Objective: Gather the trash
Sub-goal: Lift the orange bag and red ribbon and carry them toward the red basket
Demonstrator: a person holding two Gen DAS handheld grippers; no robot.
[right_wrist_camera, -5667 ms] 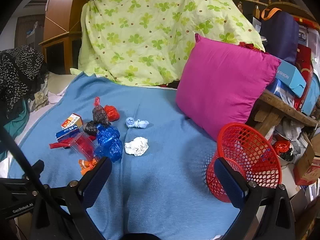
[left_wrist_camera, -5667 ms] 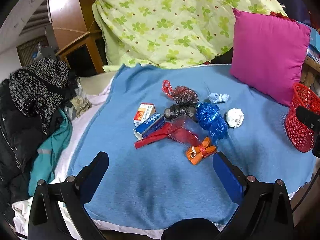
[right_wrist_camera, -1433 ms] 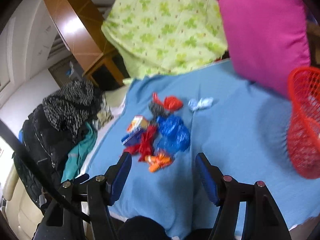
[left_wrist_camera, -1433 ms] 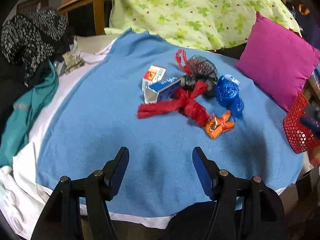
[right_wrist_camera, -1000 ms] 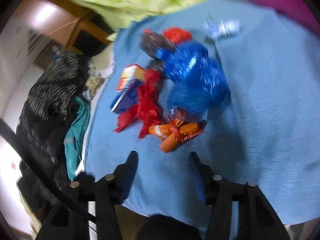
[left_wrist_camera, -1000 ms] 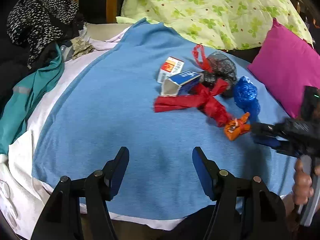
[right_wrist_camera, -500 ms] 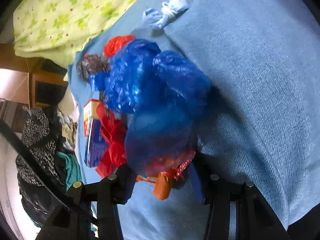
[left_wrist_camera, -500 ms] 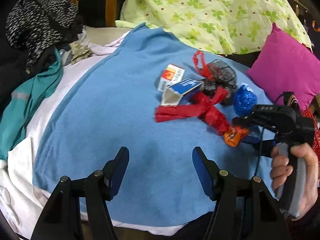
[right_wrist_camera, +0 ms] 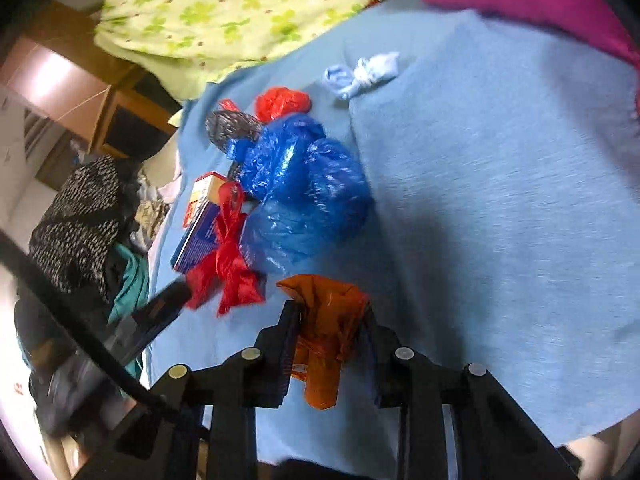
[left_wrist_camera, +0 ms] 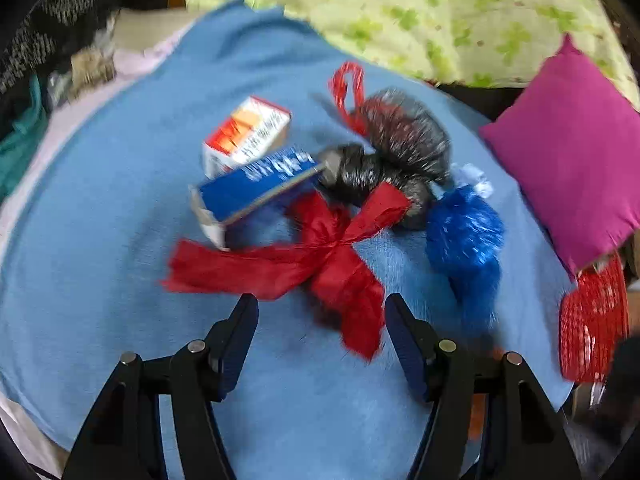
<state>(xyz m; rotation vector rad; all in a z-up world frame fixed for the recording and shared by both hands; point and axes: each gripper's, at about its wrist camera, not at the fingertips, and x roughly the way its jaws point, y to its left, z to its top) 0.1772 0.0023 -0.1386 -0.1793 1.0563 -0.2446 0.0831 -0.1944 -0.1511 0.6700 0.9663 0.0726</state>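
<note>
Two cardboard boxes (left_wrist_camera: 256, 168), six knotted plastic bags (right_wrist_camera: 304, 184), one red mesh basket (left_wrist_camera: 592, 320), one magenta pillow (left_wrist_camera: 576, 144).

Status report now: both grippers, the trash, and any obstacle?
Right gripper shut on orange wrapper. Left gripper open, at red bag. Red basket at far right, nothing seen blocking.

A heap of trash is spread on the blanket (left_wrist_camera: 100, 208) of the bed. Two boxes (left_wrist_camera: 248, 168) are found at the heap's left, with the tied ribbon bag (left_wrist_camera: 320, 256) just before them. Behind it the dark bags (left_wrist_camera: 396, 148) are piled, and a knotted bag (left_wrist_camera: 464, 236) is set to the right. Further right the pillow (left_wrist_camera: 576, 152) is propped, the basket (left_wrist_camera: 592, 316) before it. The quilt (left_wrist_camera: 420, 12) is heaped behind everything.

A crumpled wrapper (right_wrist_camera: 328, 332) is held in the right claw (right_wrist_camera: 330, 316), above the blanket.
</note>
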